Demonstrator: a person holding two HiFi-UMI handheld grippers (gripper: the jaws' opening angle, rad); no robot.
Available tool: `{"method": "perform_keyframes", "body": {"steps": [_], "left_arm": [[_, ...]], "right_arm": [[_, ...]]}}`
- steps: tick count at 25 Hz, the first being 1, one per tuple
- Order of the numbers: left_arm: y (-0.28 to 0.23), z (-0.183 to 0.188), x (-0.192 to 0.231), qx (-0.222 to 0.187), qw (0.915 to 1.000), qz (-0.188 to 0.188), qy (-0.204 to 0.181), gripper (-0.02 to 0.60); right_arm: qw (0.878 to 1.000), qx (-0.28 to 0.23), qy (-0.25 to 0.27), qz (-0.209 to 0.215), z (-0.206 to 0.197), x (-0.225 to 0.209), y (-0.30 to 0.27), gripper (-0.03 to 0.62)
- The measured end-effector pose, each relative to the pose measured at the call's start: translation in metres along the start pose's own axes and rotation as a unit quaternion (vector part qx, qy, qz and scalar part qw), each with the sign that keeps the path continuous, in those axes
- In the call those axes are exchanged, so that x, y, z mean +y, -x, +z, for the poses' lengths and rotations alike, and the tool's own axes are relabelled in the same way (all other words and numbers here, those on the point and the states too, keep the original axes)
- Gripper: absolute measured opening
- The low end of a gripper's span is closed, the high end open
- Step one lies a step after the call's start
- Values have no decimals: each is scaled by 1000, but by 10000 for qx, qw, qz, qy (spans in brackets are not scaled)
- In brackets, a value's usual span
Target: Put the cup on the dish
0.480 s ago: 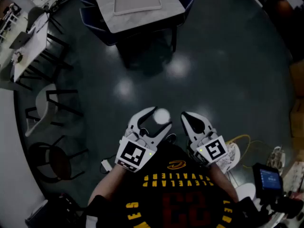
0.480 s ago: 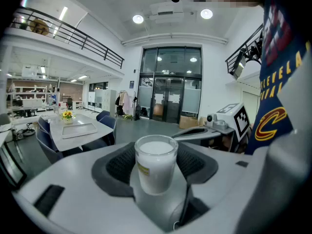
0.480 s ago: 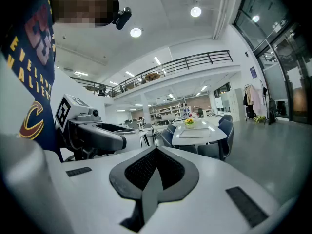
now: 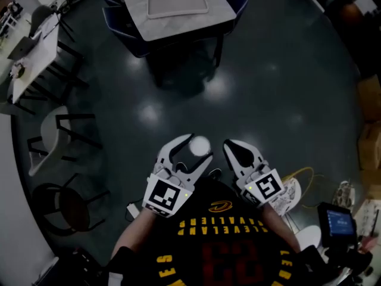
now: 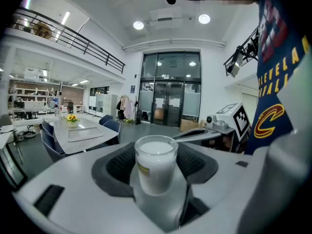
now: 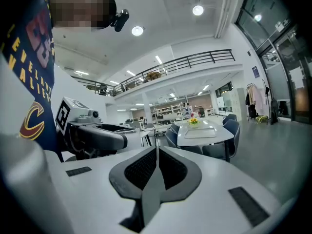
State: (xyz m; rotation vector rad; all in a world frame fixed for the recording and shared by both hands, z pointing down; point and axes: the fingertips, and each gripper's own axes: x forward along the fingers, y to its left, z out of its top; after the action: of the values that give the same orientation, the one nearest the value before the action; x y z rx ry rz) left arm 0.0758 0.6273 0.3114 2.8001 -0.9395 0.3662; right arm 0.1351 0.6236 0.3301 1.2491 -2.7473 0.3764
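Close in front of the person's chest, over the dark glossy floor point(image 4: 268, 100), both claws are held side by side, pointing away from the body and slightly down. The left gripper point(image 4: 197, 148) has its jaws spread wide and pinches the cup point(image 5: 155, 164) between the two dark ribbed pads. The cup stands upright there, a clear glass with white filling up to the rim and a small yellowish label on its side. It sits centred in the gap, out toward the jaw tips, carried in the air with nothing under it. Seen from the head, it shows as a pale round spot between the white fingertips point(image 4: 184, 138).

The right gripper point(image 6: 157, 155) is just beside the left one, to its right, apart from it. Its jaws are pressed together along a thin seam, with nothing between them.

Far ahead stands a grey table point(image 4: 178, 27), well apart from the cup. A rectangular tray point(image 4: 177, 3) lies on it, with yellow flowers point(image 5: 72, 119) past the tray at the table's far end. Blue chairs point(image 5: 111, 126) are drawn up around the table.
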Motion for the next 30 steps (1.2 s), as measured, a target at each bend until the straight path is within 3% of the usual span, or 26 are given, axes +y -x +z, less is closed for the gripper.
{"method": "perform_keyframes", "body": {"steps": [5,6,9,13,15,17,23,30], "left_arm": [[23,-4,23,-80,10000,30,6,265],[27,-6,28,-87,10000,38,-13,265],[40,-11,45,-103,9999,62,0,265],[48,-13,66,-57,9999,158,-17,265],[50,-12,76,-103,9997,231,66,265],[49,-10,87,-158,9993,308,117,265],[35,5,108,-213,9990,379,121,265],[-28,31,152,-187,9978,626,147,265]], "right_arm": [[9999,67,-44,-72,2,19,-21,8],[10000,24,-55,-51,2,24,-27,40],[10000,-6,-38,68,0,41,-44,83],[9992,149,44,379,-5,62,-61,86],[9985,240,130,484,-7,69,-67,151],[9977,307,181,572,-9,72,-75,172],[9954,303,239,879,-5,70,-105,173],[9894,247,334,1395,13,13,-162,216]]}}
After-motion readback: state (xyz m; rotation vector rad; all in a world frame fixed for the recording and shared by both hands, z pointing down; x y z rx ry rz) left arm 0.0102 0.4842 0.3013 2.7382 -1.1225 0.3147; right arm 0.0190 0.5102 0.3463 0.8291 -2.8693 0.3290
